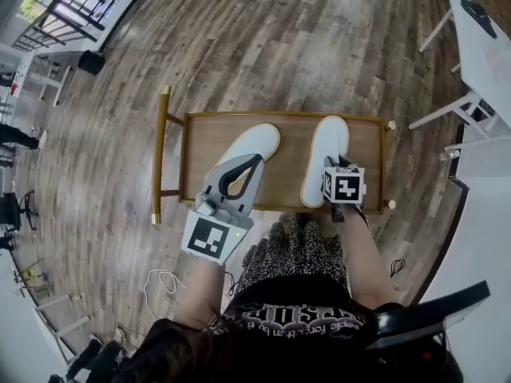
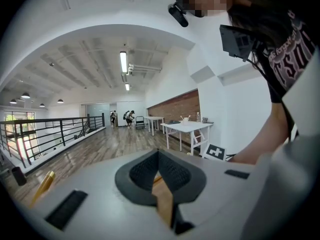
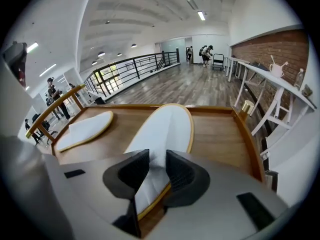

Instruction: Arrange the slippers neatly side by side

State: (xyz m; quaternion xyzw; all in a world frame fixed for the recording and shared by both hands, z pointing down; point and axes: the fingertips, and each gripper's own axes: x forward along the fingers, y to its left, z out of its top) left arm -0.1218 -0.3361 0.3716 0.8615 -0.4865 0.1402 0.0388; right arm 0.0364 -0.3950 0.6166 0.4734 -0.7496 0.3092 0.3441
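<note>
Head view: saw left slipper [image 1: 249, 152] angled and right slipper [image 1: 326, 156] straight on wooden tray [image 1: 279, 116], bare wood between. Left gripper view: found left gripper [image 2: 159, 156] pinched together, empty. Right gripper view: found right gripper [image 3: 157, 156] spread wide over right slipper's heel, near tray's front rim.

Head view overhead; right gripper view shares tray [image 1: 283, 116].

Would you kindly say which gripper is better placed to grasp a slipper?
Likely right: the right gripper stands open astride the heel of the right slipper; the left gripper is shut, facing no slipper.
</note>
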